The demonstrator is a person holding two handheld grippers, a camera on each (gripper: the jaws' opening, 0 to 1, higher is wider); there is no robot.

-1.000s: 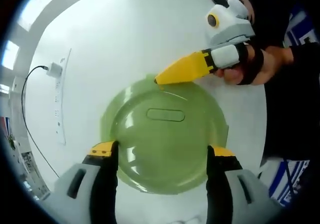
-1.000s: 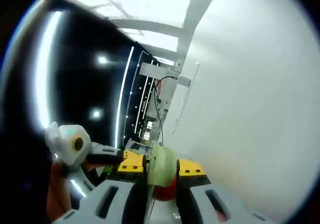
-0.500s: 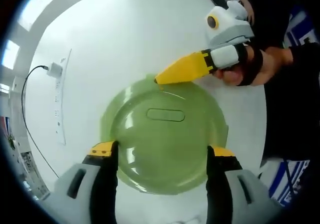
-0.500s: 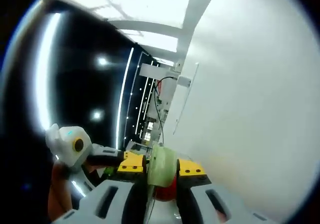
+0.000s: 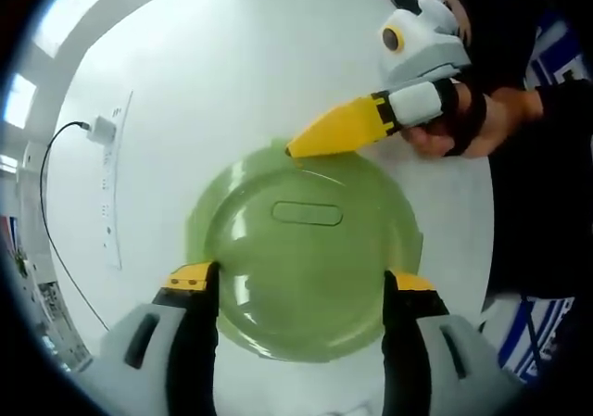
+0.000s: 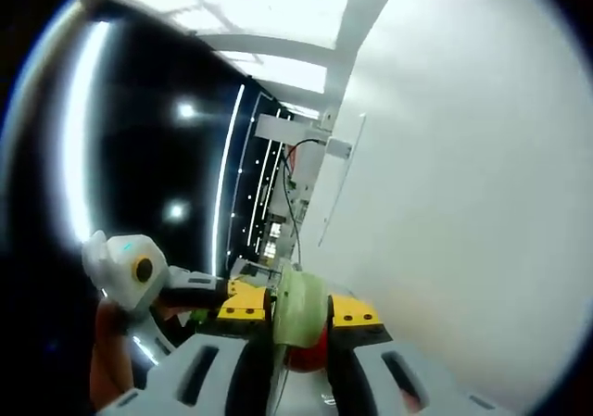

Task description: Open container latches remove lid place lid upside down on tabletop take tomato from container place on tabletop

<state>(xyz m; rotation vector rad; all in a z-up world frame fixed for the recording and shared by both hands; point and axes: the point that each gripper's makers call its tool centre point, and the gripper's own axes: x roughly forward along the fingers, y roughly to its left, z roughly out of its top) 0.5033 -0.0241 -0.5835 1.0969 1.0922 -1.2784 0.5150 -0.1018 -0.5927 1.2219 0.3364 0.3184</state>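
Note:
A round pale green container with its lid (image 5: 306,258) on stands on the white table (image 5: 232,55). My left gripper (image 5: 298,282) is open, its yellow-tipped jaws spread over the lid's near edge, one at each side. My right gripper (image 5: 295,147) comes in from the upper right, held by a hand (image 5: 463,124), with its yellow jaws closed at the lid's far rim. In the right gripper view, that gripper (image 6: 298,312) is shut on a pale green latch (image 6: 301,300). Something red (image 6: 310,353) shows just behind the latch.
A white power strip (image 5: 109,203) with a plugged charger (image 5: 100,131) and a black cable lies on the table to the left. The person's dark sleeve and body (image 5: 547,194) fill the right side. Bare white table stretches beyond the container.

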